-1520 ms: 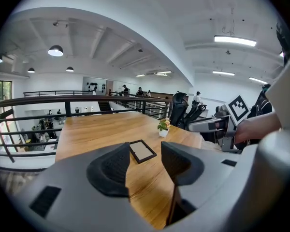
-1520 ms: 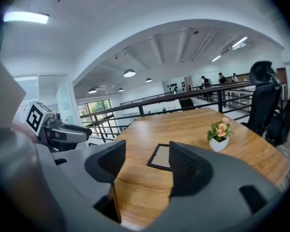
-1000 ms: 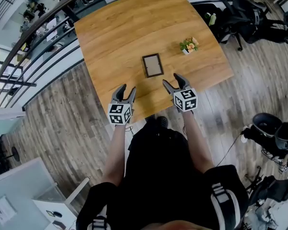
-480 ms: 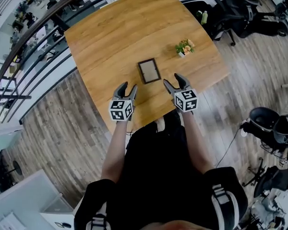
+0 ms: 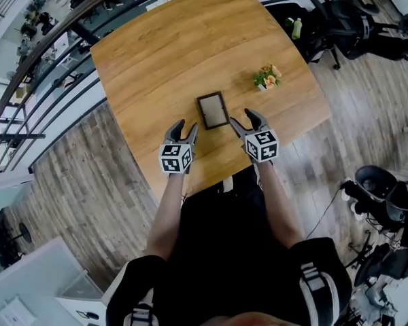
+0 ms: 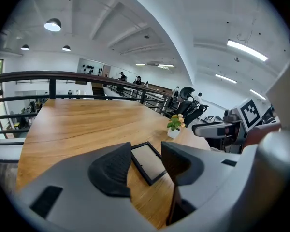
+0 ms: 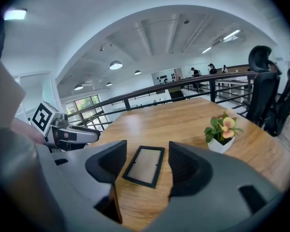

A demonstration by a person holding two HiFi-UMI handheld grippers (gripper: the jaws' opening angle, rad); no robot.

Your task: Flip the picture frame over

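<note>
Black picture frame (image 5: 213, 110) is lying flat; left gripper (image 5: 185, 128) and right gripper (image 5: 245, 119) are hovering near it, jaws spread, empty. Probably one jaw should be sliding under an edge first.

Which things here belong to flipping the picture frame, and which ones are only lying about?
For the job: picture frame, lying flat on the table; left tongs and right tongs, both open and empty.
Lying about: potted plant on the table; office chair on the floor beyond.
</note>
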